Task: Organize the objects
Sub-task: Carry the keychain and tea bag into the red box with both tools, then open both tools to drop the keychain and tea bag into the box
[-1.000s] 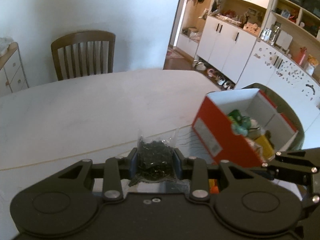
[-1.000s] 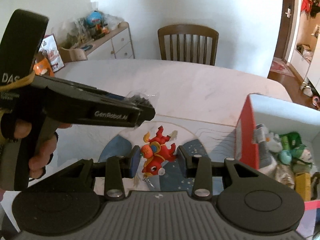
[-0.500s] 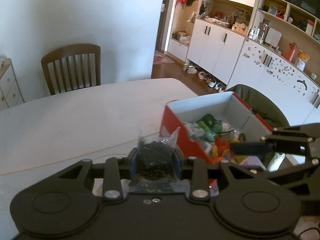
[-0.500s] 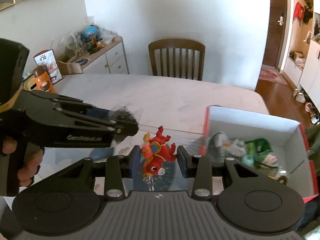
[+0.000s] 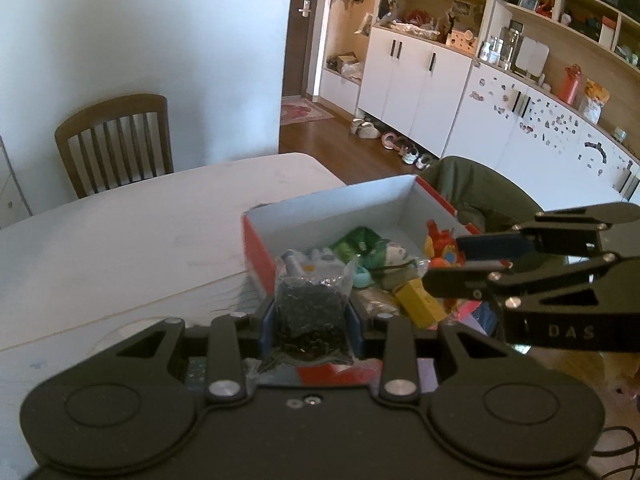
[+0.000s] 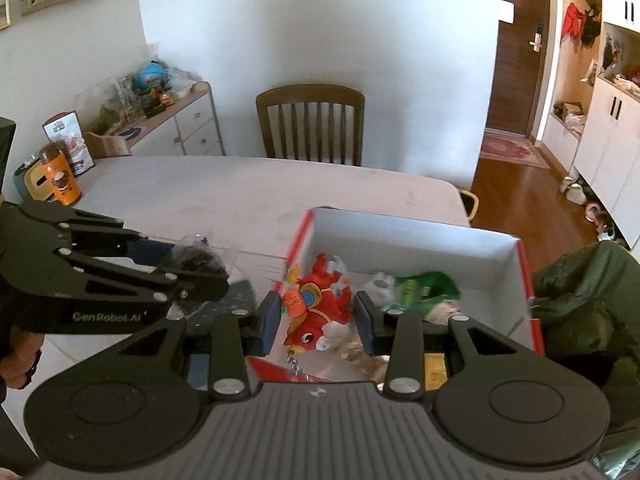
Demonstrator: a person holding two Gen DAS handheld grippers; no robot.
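Above the red box [image 6: 416,236] on the table [image 6: 248,192], the right gripper [image 6: 316,316] clamps a red toy [image 6: 316,308]; the left gripper [image 5: 310,316], near its left wall, clamps a bag of black bits [image 5: 310,304]. Next, I judge: release both inside.

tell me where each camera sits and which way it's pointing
Left wrist: sits on the left gripper, looking along its fingers over the bag of black bits toward the red box; the right gripper enters from the right.
Right wrist: sits on the right gripper, looking over the red toy into the box; the left gripper and some fingers show at left.
Shared: box, both loads, white table, wooden chair.
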